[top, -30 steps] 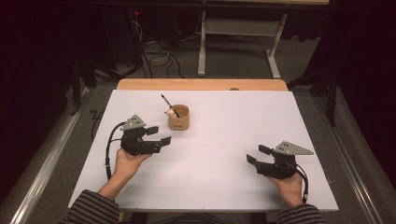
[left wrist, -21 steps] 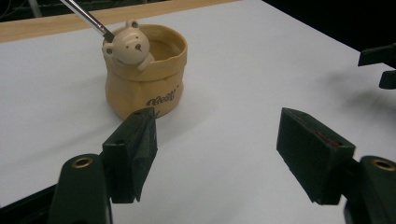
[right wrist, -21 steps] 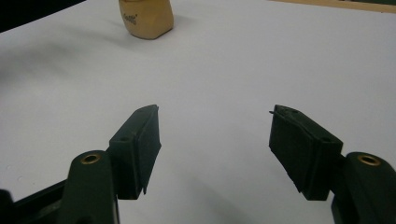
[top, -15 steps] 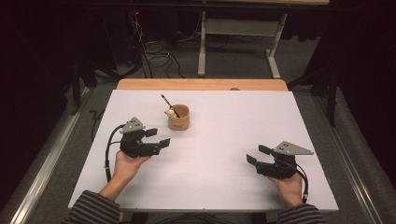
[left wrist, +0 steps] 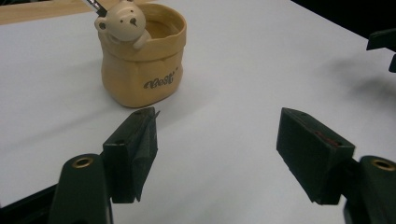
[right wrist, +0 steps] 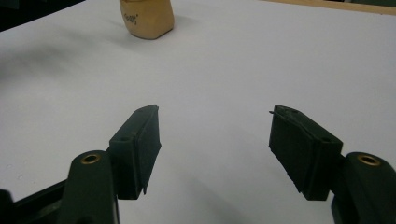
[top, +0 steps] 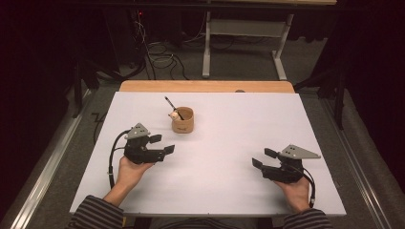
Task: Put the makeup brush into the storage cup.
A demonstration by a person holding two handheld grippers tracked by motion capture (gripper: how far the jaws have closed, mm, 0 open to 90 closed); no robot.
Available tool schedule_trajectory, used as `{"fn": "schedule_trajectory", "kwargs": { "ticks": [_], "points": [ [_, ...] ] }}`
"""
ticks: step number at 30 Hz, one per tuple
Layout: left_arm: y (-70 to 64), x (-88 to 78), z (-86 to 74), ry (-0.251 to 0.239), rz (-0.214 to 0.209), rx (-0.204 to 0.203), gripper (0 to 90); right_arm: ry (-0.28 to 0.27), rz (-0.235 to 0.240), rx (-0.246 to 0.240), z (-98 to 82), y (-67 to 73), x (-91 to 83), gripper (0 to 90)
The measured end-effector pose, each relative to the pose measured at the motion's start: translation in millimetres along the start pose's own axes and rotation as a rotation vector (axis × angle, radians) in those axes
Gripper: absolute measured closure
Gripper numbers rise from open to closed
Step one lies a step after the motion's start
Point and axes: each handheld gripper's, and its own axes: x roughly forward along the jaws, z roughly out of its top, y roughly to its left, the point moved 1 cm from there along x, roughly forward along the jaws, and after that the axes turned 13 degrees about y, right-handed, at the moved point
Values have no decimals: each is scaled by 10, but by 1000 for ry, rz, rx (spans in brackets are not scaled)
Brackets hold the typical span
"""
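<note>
Evidently the approach step: left tongs (top: 162, 144) hover spread and empty just short of the tan cup (top: 183, 120) on the white surface (top: 229, 124); right tongs (top: 261, 160), spread too, rest well apart from it. Next comes closing in squarely.

Left gripper (top: 161, 145) sits low over the table, jaws spread wide and empty; right gripper (top: 261, 158) rests opposite, well apart, jaws equally wide, forearms in striped sleeves.

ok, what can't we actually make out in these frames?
- Inside of the pot: left gripper view, its own rim and the bear figure hide it.
- Pen: top edge cuts it off.
- Pot's upper part: right gripper view, cut by the top edge.
- Pot lettering: high view, too small.
</note>
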Motion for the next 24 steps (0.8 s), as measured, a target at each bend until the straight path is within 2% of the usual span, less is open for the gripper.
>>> {"fn": "schedule_trajectory", "kwargs": {
  "ticks": [7,24],
  "points": [
    [19,10,-25,5,8,-7,301,1,-3,-4,1,1,1,351],
    [30,89,-62,48,46,13,302,4,-7,-7,3,6,8,351]
  ]
}}
